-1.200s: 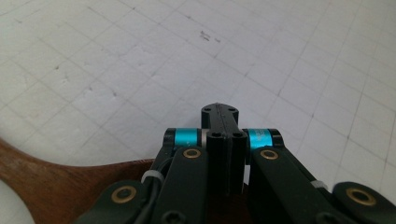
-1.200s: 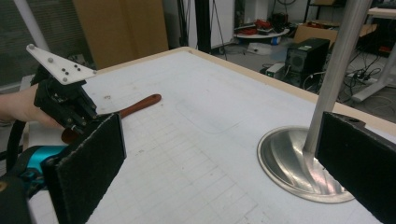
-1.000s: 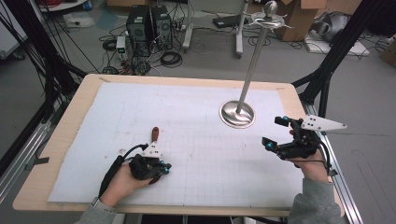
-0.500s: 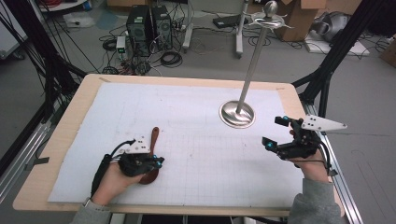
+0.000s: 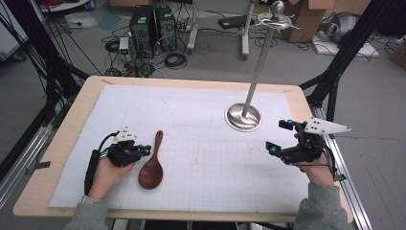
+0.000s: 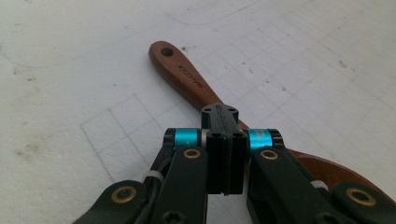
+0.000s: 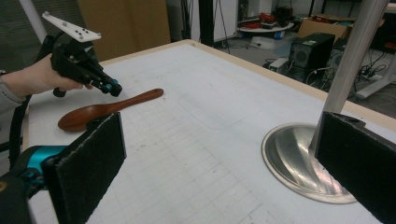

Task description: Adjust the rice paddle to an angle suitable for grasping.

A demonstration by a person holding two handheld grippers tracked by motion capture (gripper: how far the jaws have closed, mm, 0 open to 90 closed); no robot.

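A dark wooden spoon (image 5: 152, 165) lies flat on the white gridded mat (image 5: 201, 158), bowl toward me and handle pointing away. My left gripper (image 5: 145, 151) sits just left of the spoon with its jaws shut and nothing between them. In the left gripper view the shut jaw tips (image 6: 219, 114) hang over the spoon (image 6: 182, 74) near its neck. My right gripper (image 5: 279, 136) is held near the right edge, open and empty. Its pads (image 7: 88, 158) frame the spoon (image 7: 107, 109) and the left gripper (image 7: 111, 87) beyond.
A metal stand with a round base (image 5: 243, 116) and a tall pole (image 5: 261, 57) rises at the back right, close to the right gripper. The wooden table rim (image 5: 62, 143) borders the mat. Computers and cables lie on the floor behind.
My left gripper has slid left off the spoon's bowl, leaving the whole spoon uncovered on the mat. The spoon and the right gripper have stayed in place.
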